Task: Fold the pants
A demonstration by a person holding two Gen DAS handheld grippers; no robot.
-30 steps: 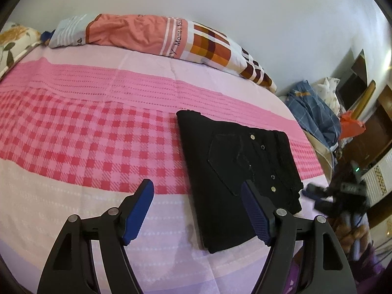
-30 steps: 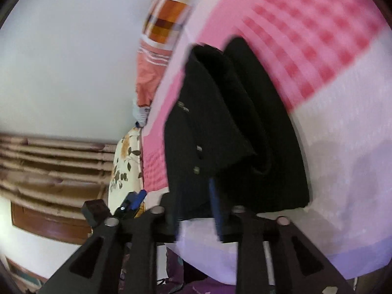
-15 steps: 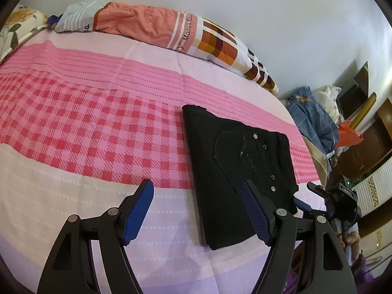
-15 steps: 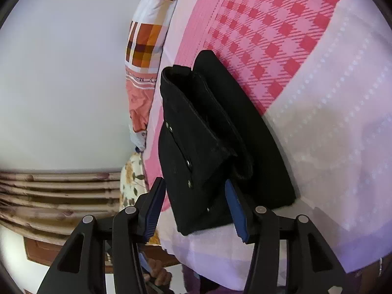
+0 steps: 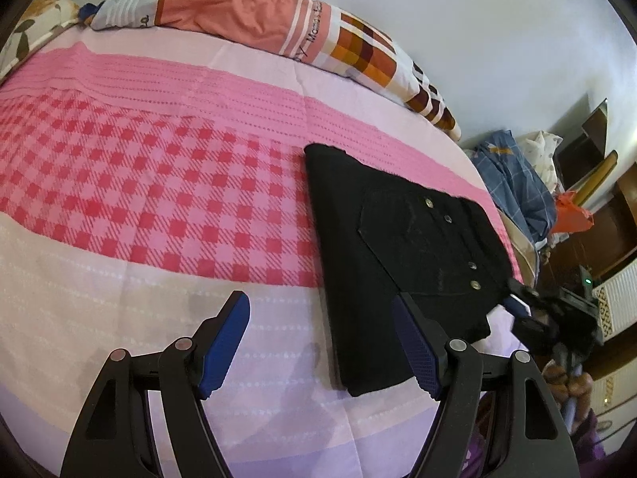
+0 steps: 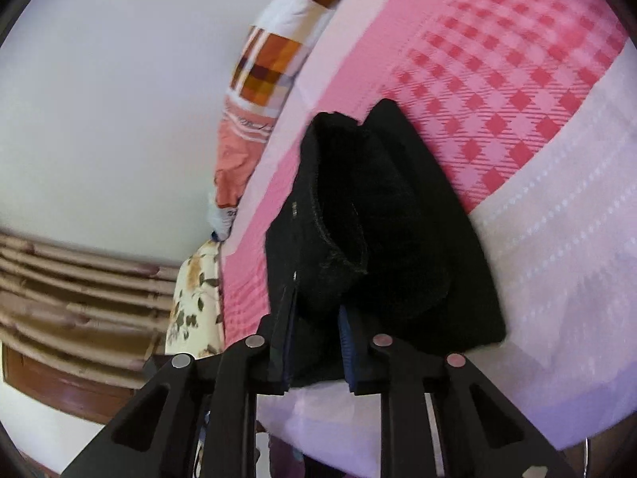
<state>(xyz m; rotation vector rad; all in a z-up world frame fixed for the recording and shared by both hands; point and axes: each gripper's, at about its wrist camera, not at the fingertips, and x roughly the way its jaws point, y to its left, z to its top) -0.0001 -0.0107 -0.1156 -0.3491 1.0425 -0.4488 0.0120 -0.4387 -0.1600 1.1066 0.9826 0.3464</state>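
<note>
In the right wrist view, the right gripper (image 6: 316, 342) fills the bottom centre of the frame. Its jaws have just been closing, and they now pinch the near edge of the black pants (image 6: 382, 239), with dark cloth bunched between the blue pads (image 6: 347, 342). The gripped layer curls up off the rest of the pants, which lie folded on the bed sheet (image 6: 557, 239) in the middle of the picture.

In the left wrist view, the left gripper (image 5: 320, 338) sits at the bottom of the frame with its jaws spread wide and nothing between them, above the pale part of the bed sheet (image 5: 119, 279). The pants (image 5: 398, 247) lie just beyond its right finger, right of centre, as a folded dark rectangle with metal buttons (image 5: 473, 285) showing. The right gripper (image 5: 521, 302) is at their lower right corner, near the right edge of the frame.

Further back, the sheet turns to pink check, and a striped pillow (image 5: 278, 28) lies along the top against the white wall (image 5: 497, 32). Piled clothes (image 5: 517, 183) sit at the far right.
</note>
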